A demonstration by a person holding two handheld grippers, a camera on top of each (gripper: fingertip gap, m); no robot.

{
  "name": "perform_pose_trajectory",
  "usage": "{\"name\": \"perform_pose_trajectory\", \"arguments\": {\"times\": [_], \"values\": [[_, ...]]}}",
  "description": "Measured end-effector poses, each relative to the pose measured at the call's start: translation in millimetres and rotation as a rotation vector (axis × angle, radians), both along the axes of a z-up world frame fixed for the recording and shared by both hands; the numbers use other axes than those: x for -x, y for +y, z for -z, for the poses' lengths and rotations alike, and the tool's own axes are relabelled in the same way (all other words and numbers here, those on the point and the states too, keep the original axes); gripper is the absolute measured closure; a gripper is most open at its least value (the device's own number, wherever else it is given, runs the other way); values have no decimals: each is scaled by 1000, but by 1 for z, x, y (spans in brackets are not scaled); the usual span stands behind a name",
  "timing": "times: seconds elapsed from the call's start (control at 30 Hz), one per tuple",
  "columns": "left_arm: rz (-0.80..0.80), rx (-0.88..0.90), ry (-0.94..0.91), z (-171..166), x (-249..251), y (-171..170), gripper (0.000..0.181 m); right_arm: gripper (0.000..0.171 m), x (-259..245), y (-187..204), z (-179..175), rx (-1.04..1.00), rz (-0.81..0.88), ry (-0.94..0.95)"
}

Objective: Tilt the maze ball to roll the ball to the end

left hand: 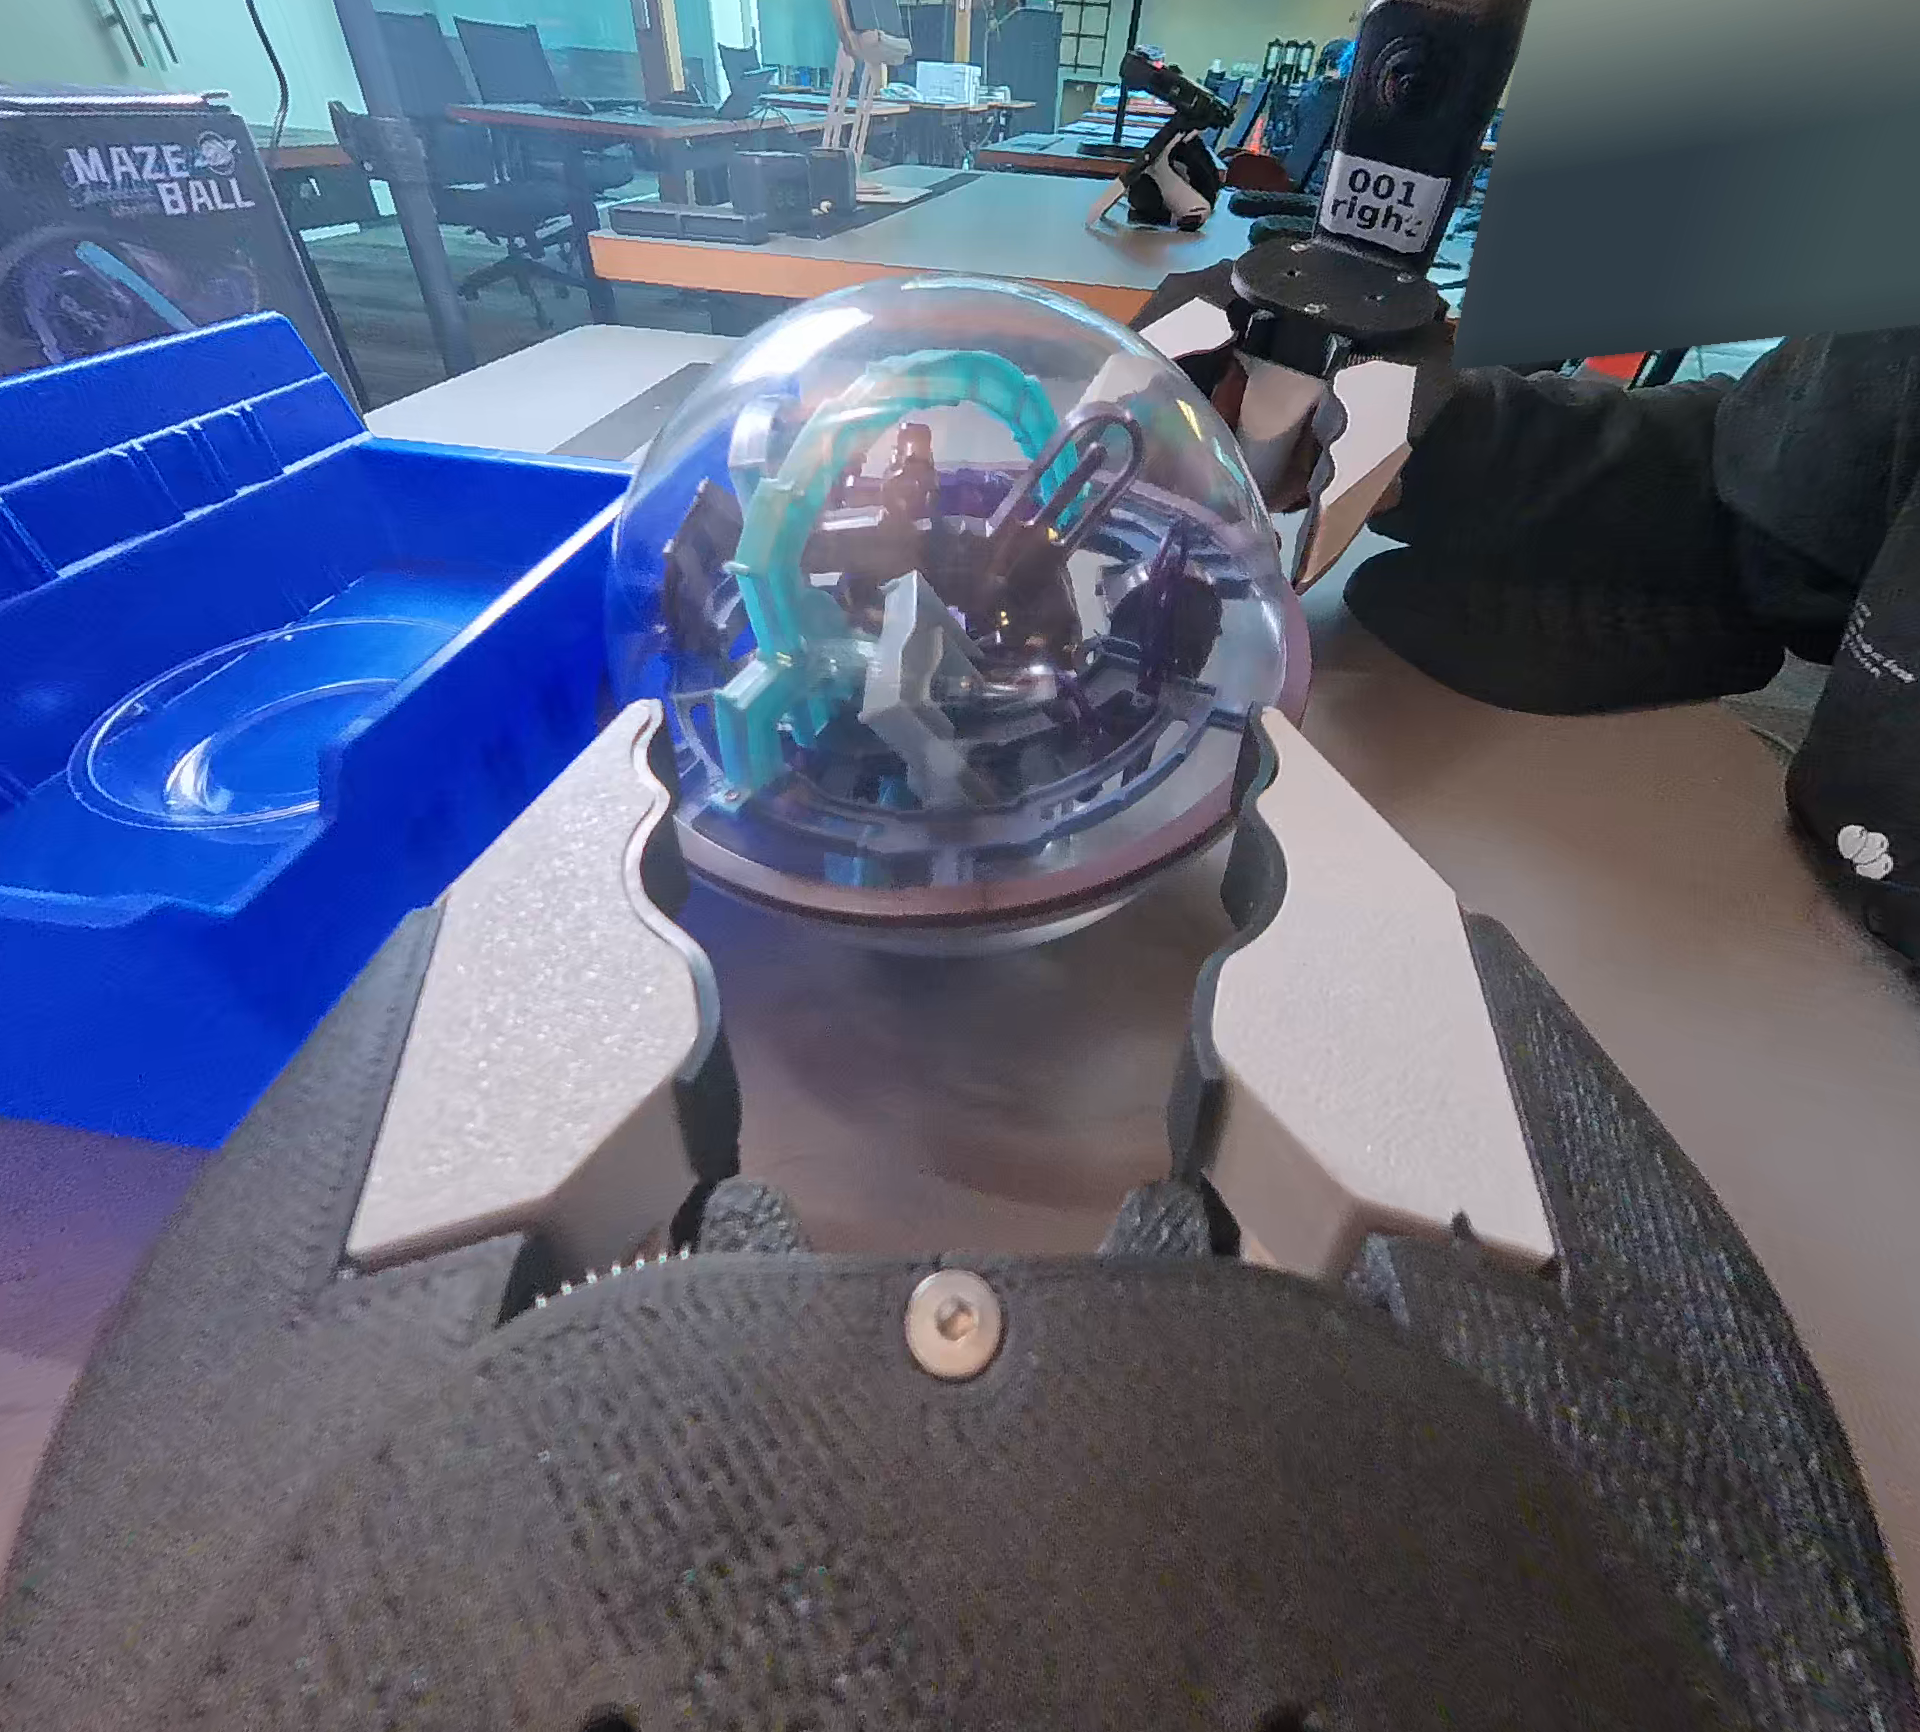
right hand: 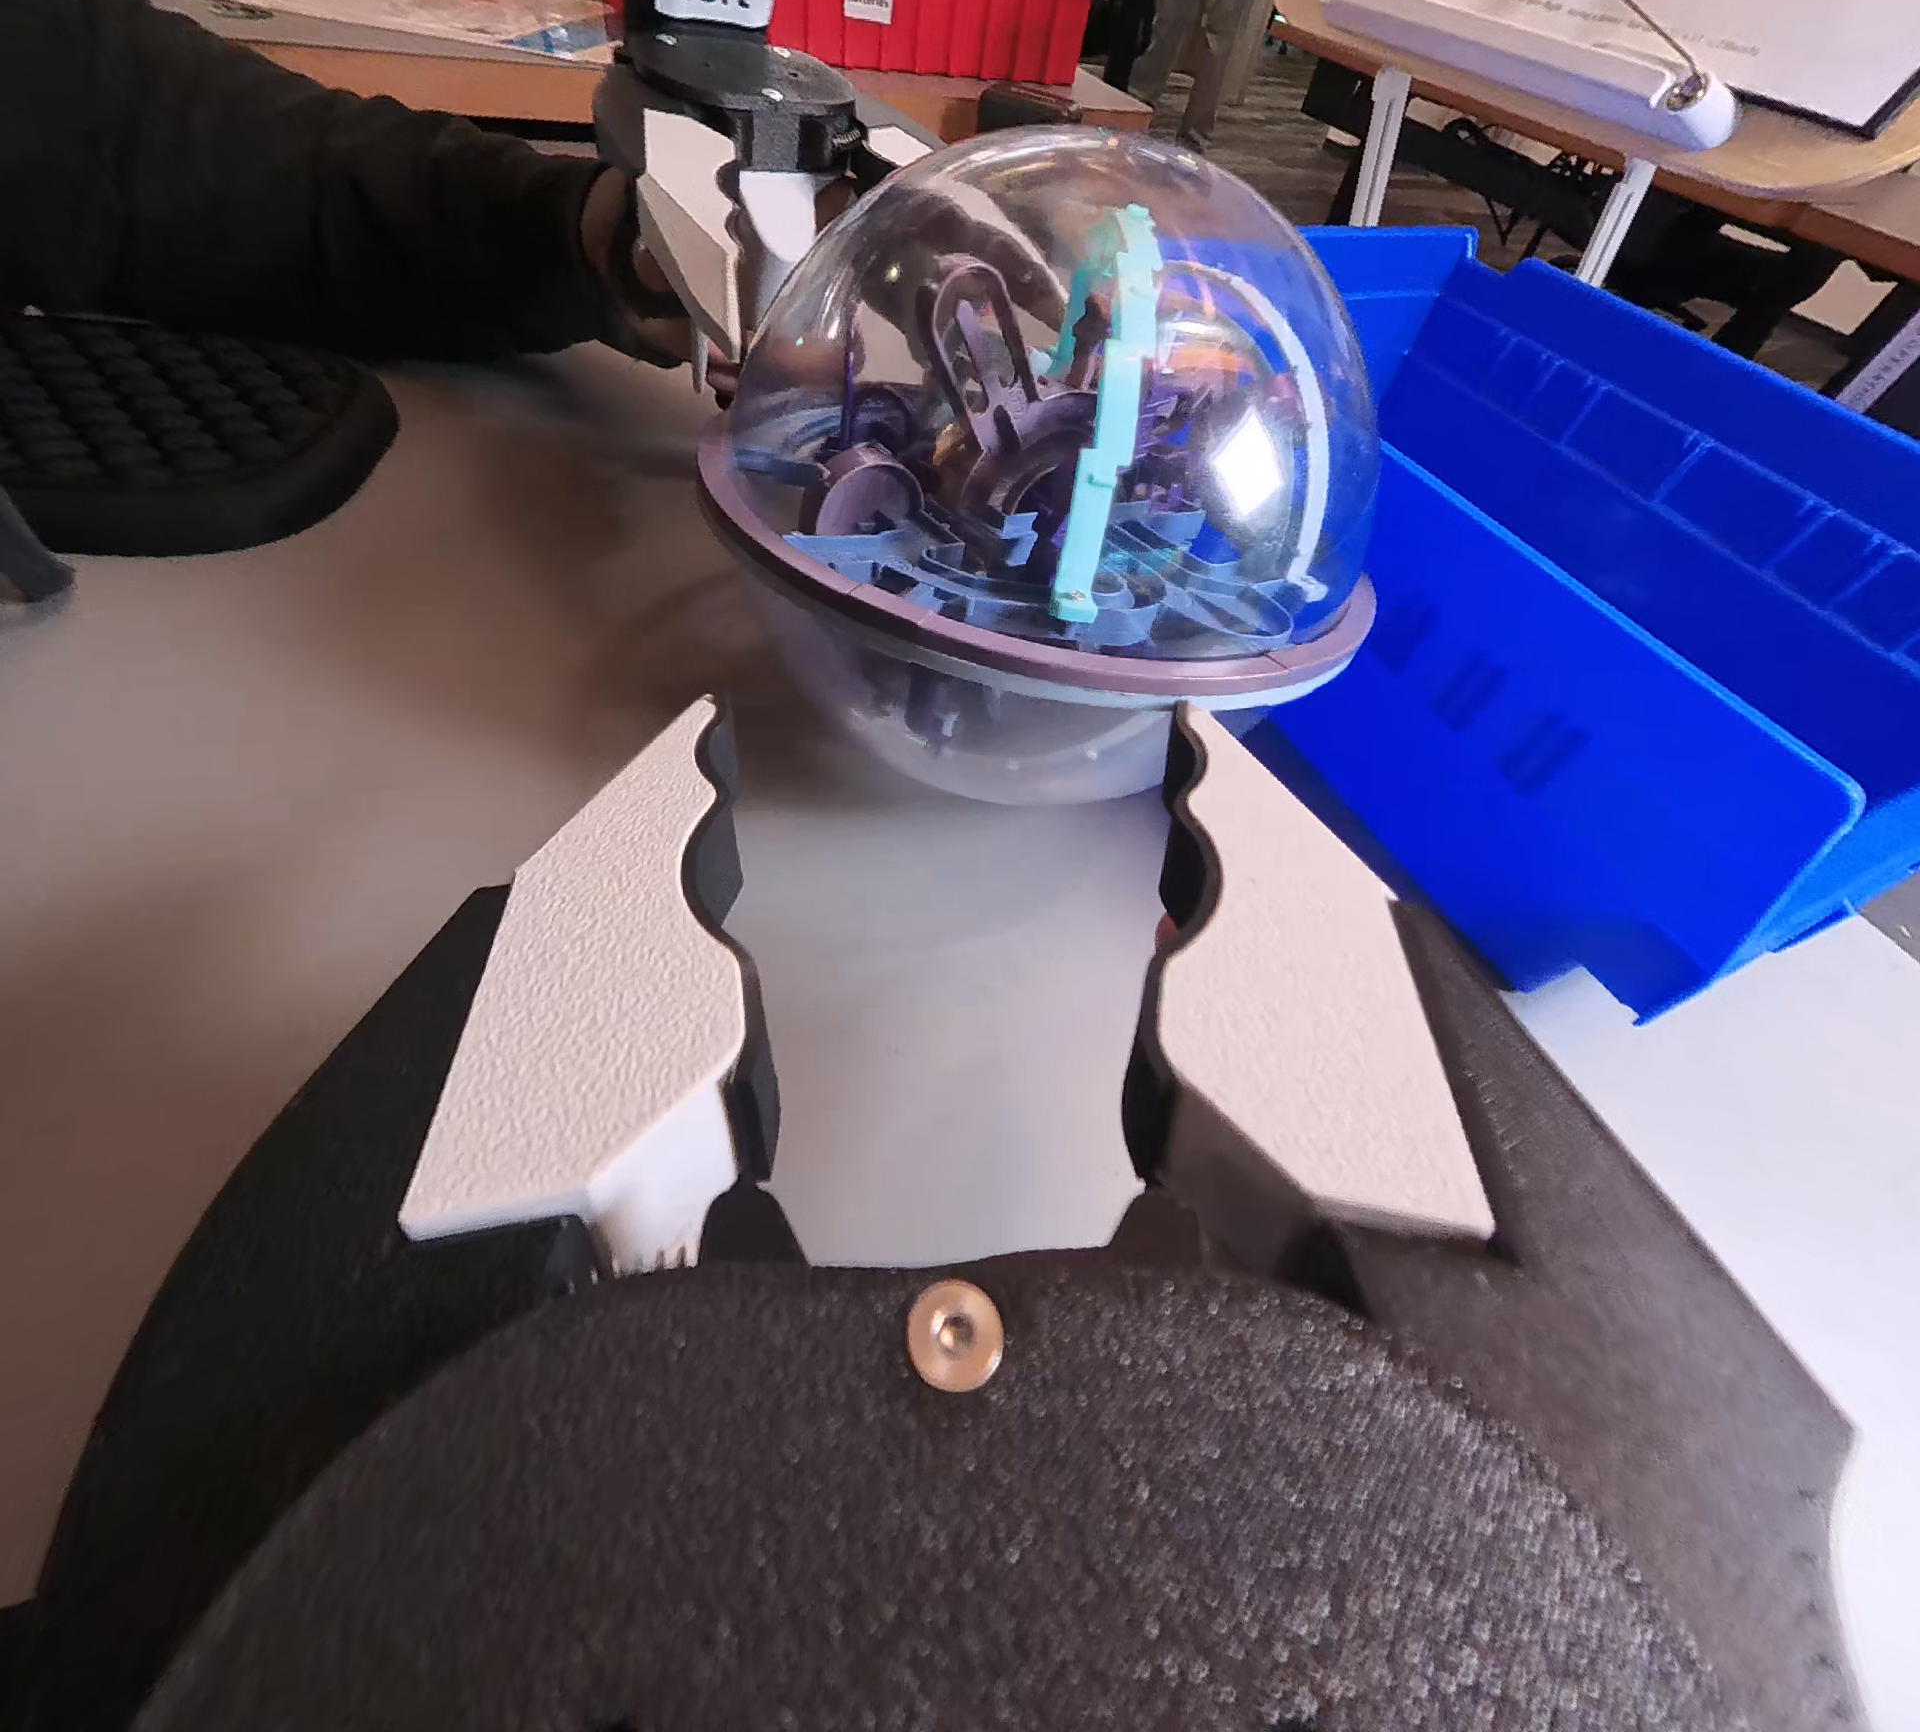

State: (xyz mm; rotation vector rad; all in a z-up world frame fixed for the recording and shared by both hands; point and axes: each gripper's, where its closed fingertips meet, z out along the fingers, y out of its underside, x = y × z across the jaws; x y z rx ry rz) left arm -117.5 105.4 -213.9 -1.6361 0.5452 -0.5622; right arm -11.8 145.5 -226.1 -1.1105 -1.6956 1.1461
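Straddling the lower shell of the clear plastic maze ball with teal and purple tracks inside [left hand: 951, 602], the left gripper [left hand: 951, 783] has its white fingers [left hand: 561, 934] spread wide at centre frame in the left wrist view. The tips sit at the ball's dark equator rim on either side, but whether the pads press the shell or only flank it cannot be told. In the right wrist view the right gripper [right hand: 951, 737] is likewise open, its white fingers [right hand: 613, 944] reaching to just beneath the rim at frame centre; contact there is unclear too.

The ball sits on the pale grey tabletop [right hand: 260, 747], tilted, its rim lower toward the table side in the right wrist view. The small rolling ball inside cannot be picked out with certainty.

Just beside the maze ball, at left of frame in the left wrist view, stands the blue plastic bin [left hand: 260, 851], holding a clear round plastic tray [left hand: 218, 757].

Risks, as I judge them: a smooth round shell between hard fingers may slip or spin if the squeeze is uneven; a tilt made too sharply could throw the inner ball off its track; and a sideways swing could knock the shell against the bin wall.
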Motion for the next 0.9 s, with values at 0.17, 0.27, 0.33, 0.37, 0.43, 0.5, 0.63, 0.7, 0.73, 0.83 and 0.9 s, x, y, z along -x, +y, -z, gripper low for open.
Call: {"name": "perform_pose_trajectory", "arguments": {"times": [0.17,0.27,0.33,0.37,0.43,0.5,0.63,0.7,0.73,0.83,0.9], "values": [[11,-5,-18,-4,1,-2,74,96,-4,-12,-3,2,-58,2],[14,-11,-23,-6,2,-3,72,96,-5,-18,-1,7,-83,-10],[18,-16,-30,-9,2,-4,72,96,-5,-21,1,10,-98,-23],[19,-17,-34,-10,2,-4,72,96,-5,-23,2,11,-105,-28],[21,-21,-36,-11,3,-5,71,96,-5,-26,4,13,-116,-36],[25,-22,-34,-12,3,-6,70,96,-6,-29,5,18,-129,-40],[37,-26,-21,-12,3,-8,65,100,-6,-39,5,31,-169,-42],[50,-27,-10,-12,0,-9,60,106,-8,-47,3,50,-205,-34],[55,-28,-6,-12,-1,-10,57,109,-8,-52,2,64,-224,-30],[72,-28,7,-11,-2,-11,53,103,-7,-65,6,85,-271,-50],[90,-32,10,-11,-3,-13,54,103,-8,-75,12,85,-309,-82]]}}
